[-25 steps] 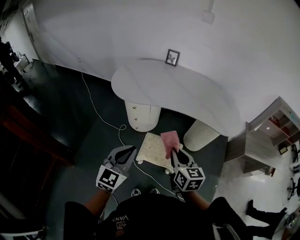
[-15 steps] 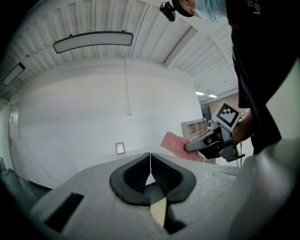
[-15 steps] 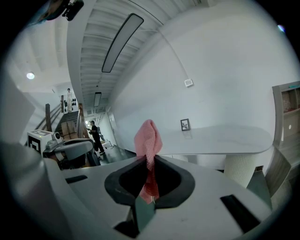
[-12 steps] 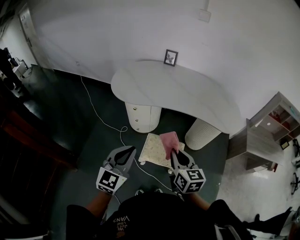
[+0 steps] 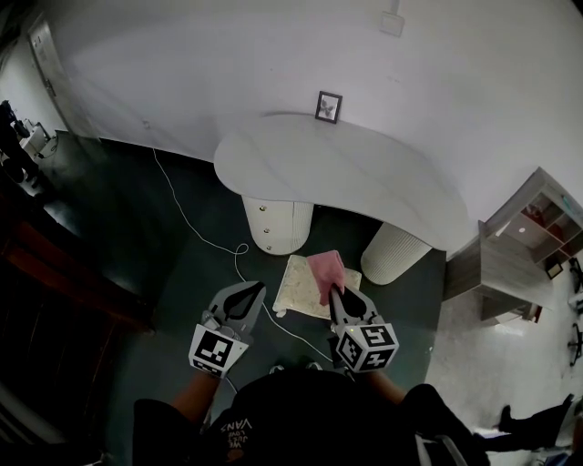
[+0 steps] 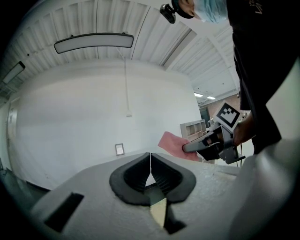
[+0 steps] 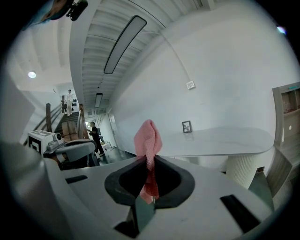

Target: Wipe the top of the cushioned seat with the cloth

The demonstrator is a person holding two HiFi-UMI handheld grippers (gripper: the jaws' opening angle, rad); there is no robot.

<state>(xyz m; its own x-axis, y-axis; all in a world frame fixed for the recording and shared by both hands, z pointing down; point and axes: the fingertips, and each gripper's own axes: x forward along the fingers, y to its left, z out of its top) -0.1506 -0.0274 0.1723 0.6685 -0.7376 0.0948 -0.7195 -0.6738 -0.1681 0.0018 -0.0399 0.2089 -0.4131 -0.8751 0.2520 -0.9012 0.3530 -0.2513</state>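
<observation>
Cloth [image 5: 325,271], pink, is pinched in the right gripper [image 5: 335,295] over the right half of the cushioned seat [image 5: 297,288], perhaps touching its top. Left gripper [image 5: 254,288], jaws pressed together on nothing, hovers just left of the seat. White table [image 5: 346,173] stands beyond the seat.

A person in a black top [image 5: 290,420] with white lettering [image 5: 235,425] across the chest, seen with two hand-held tools. The left gripper [image 5: 258,286] and the right gripper [image 5: 333,291] share one build: a pale grey moulded shell tapering to a point, with black pads [image 6: 133,180] lining the jaws in a heart-like outline. Dark rectangular slots [image 6: 64,212] are cut into the grey shells. At the rear of each sits a cube faced with black-and-white square markers, the left cube [image 5: 212,349] and the right cube [image 5: 367,347]. A small black camera [image 6: 168,11] rides at the person's head.
</observation>
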